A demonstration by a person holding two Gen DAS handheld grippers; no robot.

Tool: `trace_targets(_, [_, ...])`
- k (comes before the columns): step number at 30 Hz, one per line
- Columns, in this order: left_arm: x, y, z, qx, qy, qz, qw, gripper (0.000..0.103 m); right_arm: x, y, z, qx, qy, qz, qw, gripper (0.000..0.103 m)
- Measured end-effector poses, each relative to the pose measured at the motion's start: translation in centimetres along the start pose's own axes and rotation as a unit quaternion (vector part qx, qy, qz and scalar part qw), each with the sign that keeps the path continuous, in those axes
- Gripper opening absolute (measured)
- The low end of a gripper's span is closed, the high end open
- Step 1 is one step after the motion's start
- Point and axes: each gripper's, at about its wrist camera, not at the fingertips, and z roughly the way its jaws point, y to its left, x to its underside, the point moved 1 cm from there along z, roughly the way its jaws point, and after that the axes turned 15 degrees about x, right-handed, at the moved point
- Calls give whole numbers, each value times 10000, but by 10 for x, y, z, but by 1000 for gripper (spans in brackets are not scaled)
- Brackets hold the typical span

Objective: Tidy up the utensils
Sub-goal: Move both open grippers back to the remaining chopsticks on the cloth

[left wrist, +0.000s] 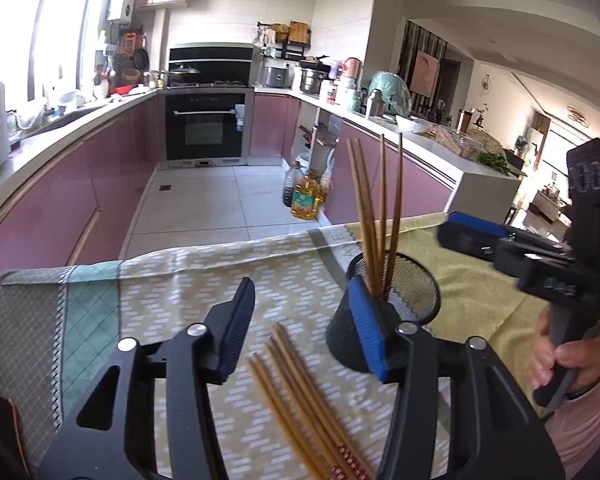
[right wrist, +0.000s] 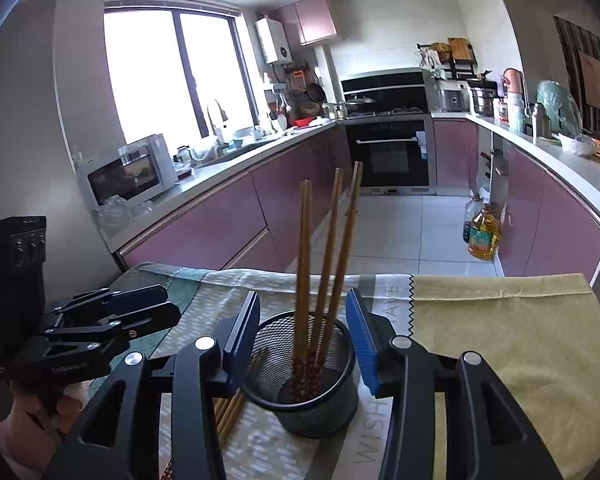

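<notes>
A black mesh cup (left wrist: pixel 412 284) (right wrist: pixel 320 408) stands on the patterned tablecloth (left wrist: pixel 180 288) with several wooden chopsticks (left wrist: pixel 376 208) (right wrist: pixel 328 248) upright in it. More chopsticks (left wrist: pixel 296 384) (right wrist: pixel 230 412) lie loose on the cloth just left of the cup. My left gripper (left wrist: pixel 300 320) is open above the loose chopsticks, nothing between its pads; its right finger (left wrist: pixel 366 332) overlaps the cup's front wall. My right gripper (right wrist: pixel 304 336) (left wrist: pixel 460 236) is open, up and to the right of the cup. In its own view its jaws frame the cup's rim.
A plain yellow cloth (right wrist: pixel 500 320) covers the table's right part. The table's far edge drops to a tiled floor with oil bottles (left wrist: pixel 306 200) by pink cabinets. A hand (left wrist: pixel 568 364) holds the right gripper's handle. The left gripper (right wrist: pixel 156 304) shows at the left.
</notes>
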Motion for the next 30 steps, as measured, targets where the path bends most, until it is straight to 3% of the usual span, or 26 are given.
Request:
trace_targets(4, [20, 7, -13, -211, 119, -63, 9997, 55, 18, 18, -18, -383, 64, -320, 9987, 48])
trace_targets(12, [69, 16, -12, -463, 628, -224, 9967, 57, 70, 47, 11, -625, 978, -504, 9920, 48])
trace_targets(20, [103, 23, -4, -553, 1021, -428, 9923, 57, 106, 62, 35, -488, 1596, -585, 9842, 48])
trace_targets(30, [117, 15, 9, -516, 1326, -381, 9891, 59, 113, 78, 43, -247, 1749, -796, 9810, 48])
